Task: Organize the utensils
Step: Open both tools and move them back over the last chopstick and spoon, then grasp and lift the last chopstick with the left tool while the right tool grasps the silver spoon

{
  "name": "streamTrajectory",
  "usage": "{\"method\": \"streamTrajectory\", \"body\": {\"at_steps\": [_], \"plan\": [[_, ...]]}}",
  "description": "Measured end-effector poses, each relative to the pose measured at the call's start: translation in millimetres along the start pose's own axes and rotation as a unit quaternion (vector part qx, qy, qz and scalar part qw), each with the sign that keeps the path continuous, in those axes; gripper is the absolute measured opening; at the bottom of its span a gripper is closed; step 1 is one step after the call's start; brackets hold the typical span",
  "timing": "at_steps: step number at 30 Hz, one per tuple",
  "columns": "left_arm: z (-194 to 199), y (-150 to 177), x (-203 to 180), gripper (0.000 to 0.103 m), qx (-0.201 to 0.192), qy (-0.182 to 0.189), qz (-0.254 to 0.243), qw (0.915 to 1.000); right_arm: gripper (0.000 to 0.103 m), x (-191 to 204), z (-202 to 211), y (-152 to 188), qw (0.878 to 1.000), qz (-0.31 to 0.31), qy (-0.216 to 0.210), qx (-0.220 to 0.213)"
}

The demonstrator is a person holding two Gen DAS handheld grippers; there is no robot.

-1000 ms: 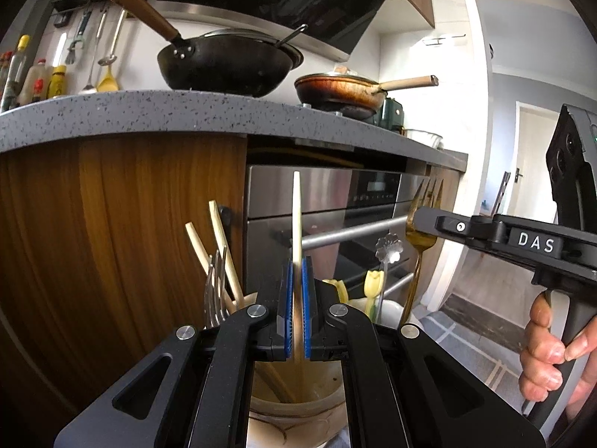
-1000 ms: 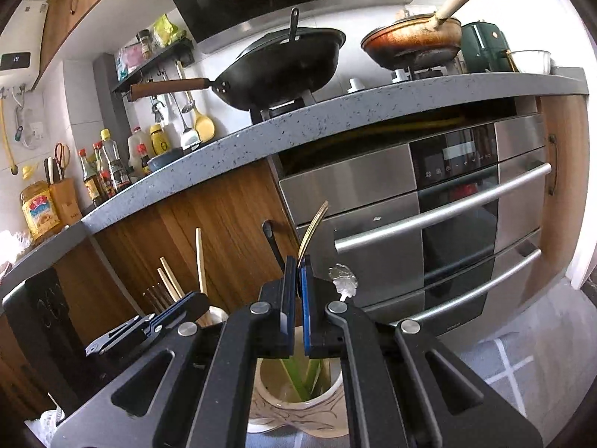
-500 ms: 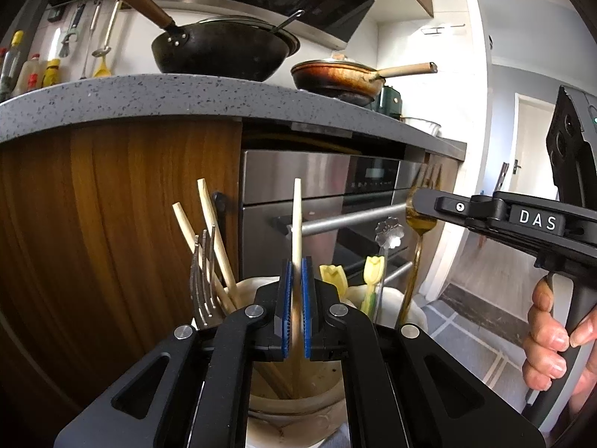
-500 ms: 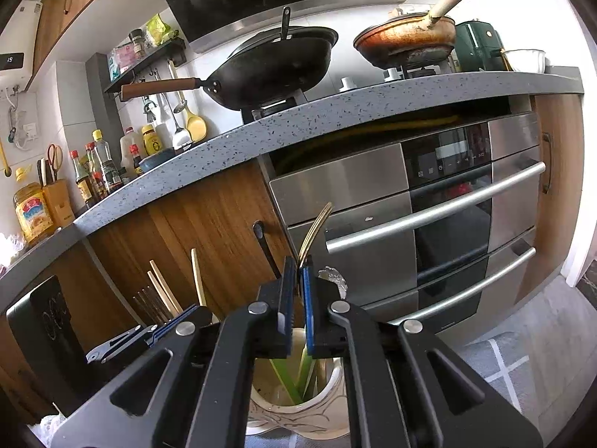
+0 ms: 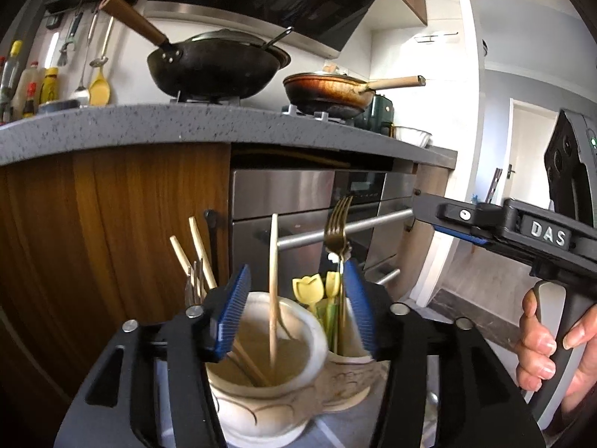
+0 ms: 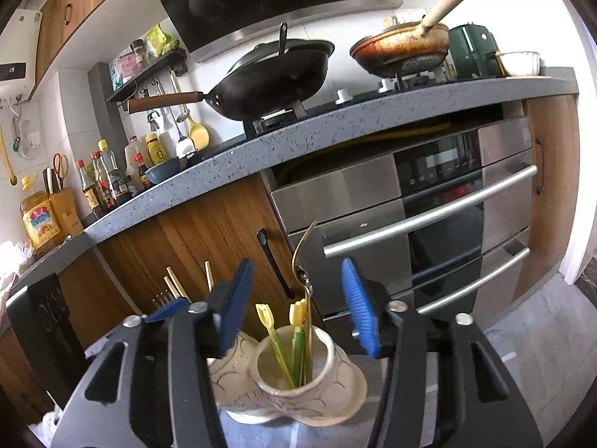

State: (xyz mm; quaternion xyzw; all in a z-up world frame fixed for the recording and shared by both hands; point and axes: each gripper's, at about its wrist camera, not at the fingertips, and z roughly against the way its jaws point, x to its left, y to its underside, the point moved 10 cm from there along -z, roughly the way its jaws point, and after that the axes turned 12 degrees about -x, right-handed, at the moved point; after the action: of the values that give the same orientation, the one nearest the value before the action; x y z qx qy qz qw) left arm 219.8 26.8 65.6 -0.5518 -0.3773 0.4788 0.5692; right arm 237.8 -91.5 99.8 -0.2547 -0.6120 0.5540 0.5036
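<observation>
A cream double-cup ceramic holder stands just below my left gripper, which is open. A wooden chopstick stands loose in its near cup, blurred, between the blue pads. Further chopsticks and forks lean at the left. My right gripper is open above the holder's other cup, where a gold fork stands free among tulip-topped picks. The right gripper's body shows in the left wrist view.
A grey counter carries a black wok and a brown pan. A steel oven with bar handles and wooden cabinet doors stand behind. Sauce bottles line the counter's left.
Both grippers have opened. The left one let go of the chopstick, which now stands in the near cup; the right one let go of the gold fork in the other cup.
</observation>
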Motion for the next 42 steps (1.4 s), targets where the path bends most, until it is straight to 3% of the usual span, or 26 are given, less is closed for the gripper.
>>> {"method": "streamTrajectory", "body": {"at_steps": [4, 9, 12, 18, 26, 37, 42], "plan": [[15, -5, -7, 0.069, 0.01, -0.003, -0.001, 0.9999, 0.08, -9, 22, 4, 1.0, 0.003, 0.007, 0.011], [37, -1, -17, 0.084, 0.025, -0.005, 0.004, 0.9997, 0.097, -30, 56, 27, 0.999, 0.018, 0.024, 0.035], [45, 13, -23, 0.09, 0.048, -0.008, 0.013, 0.9987, 0.098, -43, 69, 49, 0.997, 0.031, 0.043, 0.063], [50, 52, -49, 0.092, 0.091, 0.012, 0.015, 0.9956, 0.098, -75, 83, 97, 0.99, 0.044, 0.076, 0.11], [45, 104, -77, 0.092, 0.15, 0.039, 0.003, 0.9879, 0.098, -97, 79, 138, 0.985, 0.024, 0.075, 0.155], [30, 150, -79, 0.092, 0.202, 0.045, -0.004, 0.9783, 0.052, -93, 59, 177, 0.974, 0.042, 0.038, 0.218], [27, 158, -78, 0.092, 0.215, 0.047, 0.0, 0.9754, 0.041, -95, 51, 193, 0.968, 0.043, 0.038, 0.245]]}}
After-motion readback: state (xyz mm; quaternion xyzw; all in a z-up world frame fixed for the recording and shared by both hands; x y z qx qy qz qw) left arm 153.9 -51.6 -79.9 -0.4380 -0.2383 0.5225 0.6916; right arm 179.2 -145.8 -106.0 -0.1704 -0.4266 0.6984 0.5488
